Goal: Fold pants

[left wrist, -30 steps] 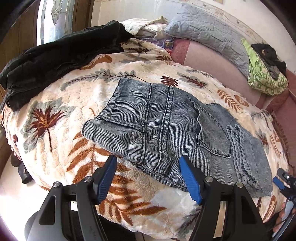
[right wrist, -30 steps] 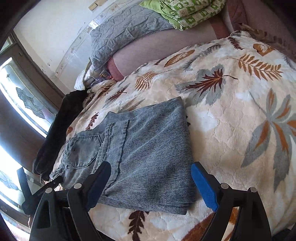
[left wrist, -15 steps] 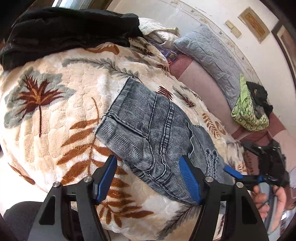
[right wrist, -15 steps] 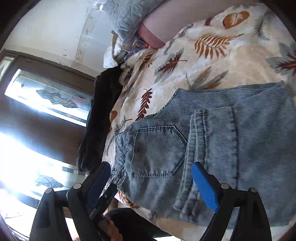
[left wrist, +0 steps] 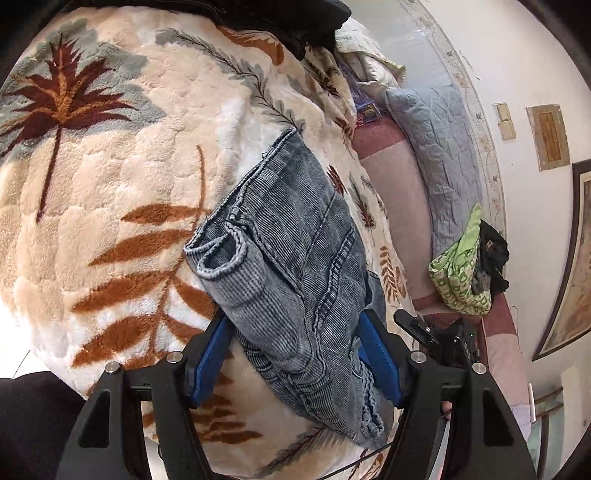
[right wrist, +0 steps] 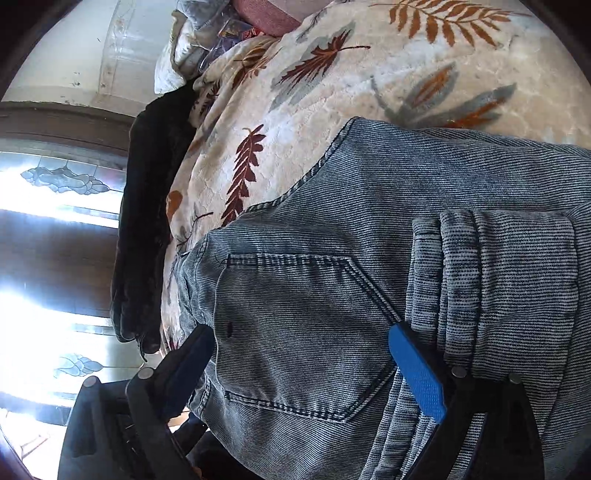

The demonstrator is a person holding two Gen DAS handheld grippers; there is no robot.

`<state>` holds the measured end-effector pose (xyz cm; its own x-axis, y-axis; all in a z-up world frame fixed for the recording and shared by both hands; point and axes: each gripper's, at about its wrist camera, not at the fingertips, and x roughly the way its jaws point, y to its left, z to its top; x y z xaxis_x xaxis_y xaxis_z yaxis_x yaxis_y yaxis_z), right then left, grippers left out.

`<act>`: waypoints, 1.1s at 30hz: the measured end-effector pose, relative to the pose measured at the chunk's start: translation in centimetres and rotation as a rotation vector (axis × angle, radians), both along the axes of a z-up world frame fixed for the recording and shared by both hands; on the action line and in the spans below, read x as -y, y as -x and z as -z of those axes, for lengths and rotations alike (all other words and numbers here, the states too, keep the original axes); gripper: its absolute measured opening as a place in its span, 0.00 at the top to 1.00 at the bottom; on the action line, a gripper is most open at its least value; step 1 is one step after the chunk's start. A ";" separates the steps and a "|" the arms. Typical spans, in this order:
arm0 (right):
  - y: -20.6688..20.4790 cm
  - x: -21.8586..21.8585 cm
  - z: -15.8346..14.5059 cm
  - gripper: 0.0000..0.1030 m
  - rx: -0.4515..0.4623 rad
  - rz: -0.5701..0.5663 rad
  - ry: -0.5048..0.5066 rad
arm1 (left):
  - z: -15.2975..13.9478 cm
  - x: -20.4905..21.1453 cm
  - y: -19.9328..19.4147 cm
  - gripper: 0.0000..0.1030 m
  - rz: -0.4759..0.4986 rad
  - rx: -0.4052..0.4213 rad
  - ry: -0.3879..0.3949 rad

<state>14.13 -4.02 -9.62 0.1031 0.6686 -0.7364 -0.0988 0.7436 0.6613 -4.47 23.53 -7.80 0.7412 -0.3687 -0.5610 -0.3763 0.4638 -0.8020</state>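
Folded grey-blue denim pants point(left wrist: 295, 266) lie on a leaf-patterned fleece blanket point(left wrist: 110, 166). My left gripper point(left wrist: 295, 354) is open, its blue fingers on either side of the near end of the folded pants. In the right wrist view the pants point(right wrist: 369, 277) fill the frame, back pocket up. My right gripper point(right wrist: 306, 369) is open, its blue pads straddling the pocket end of the pants. The right gripper also shows in the left wrist view point(left wrist: 436, 336), just beyond the pants.
Black clothing point(left wrist: 277, 18) lies at the blanket's far edge; it also shows in the right wrist view point(right wrist: 147, 221). A grey quilted pillow point(left wrist: 436, 147) and a green patterned cloth point(left wrist: 461, 280) rest on a pink cushion point(left wrist: 391, 184). A bright stained-glass window point(right wrist: 55, 221) is behind.
Both grippers have moved in close to the pants from opposite ends and rolled sideways. Their open fingers now straddle the denim edges; the pants have not moved.
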 end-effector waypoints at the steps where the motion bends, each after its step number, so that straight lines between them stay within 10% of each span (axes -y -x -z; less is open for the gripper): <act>1: -0.1 -0.1 0.0 0.05 0.004 -0.003 0.002 | 0.1 -0.1 -0.2 0.31 -0.008 -0.005 0.014; 7: 0.3 0.0 -0.1 0.03 0.022 -0.017 0.002 | -0.1 -0.4 -0.9 0.36 -0.063 -0.024 -0.020; 9: 0.2 -0.2 -0.1 0.02 0.021 -0.014 0.004 | -0.5 0.0 -1.4 0.77 -0.053 -0.075 -0.107; 10: 0.2 -0.3 -0.1 0.02 0.018 -0.015 0.005 | -0.7 0.2 -1.6 0.81 -0.046 -0.079 -0.128; 19: -1.4 2.2 -0.1 0.01 -0.105 0.048 -0.195 | -9.1 5.9 -1.8 0.85 0.058 0.095 -0.458; 27: 2.3 18.4 -4.5 0.01 0.069 0.307 -0.308 | -15.4 19.3 -3.8 0.85 0.316 0.290 -0.767; 33: 6.7 30.0 -3.8 0.01 0.119 0.497 -0.336 | -12.8 32.1 -5.0 0.85 0.582 0.329 -0.885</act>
<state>7.44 -34.04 -5.87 0.5312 0.7129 -0.4579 0.1188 0.4725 0.8733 0.54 -8.62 4.96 0.7463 -0.2758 -0.6058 0.2560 0.9590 -0.1214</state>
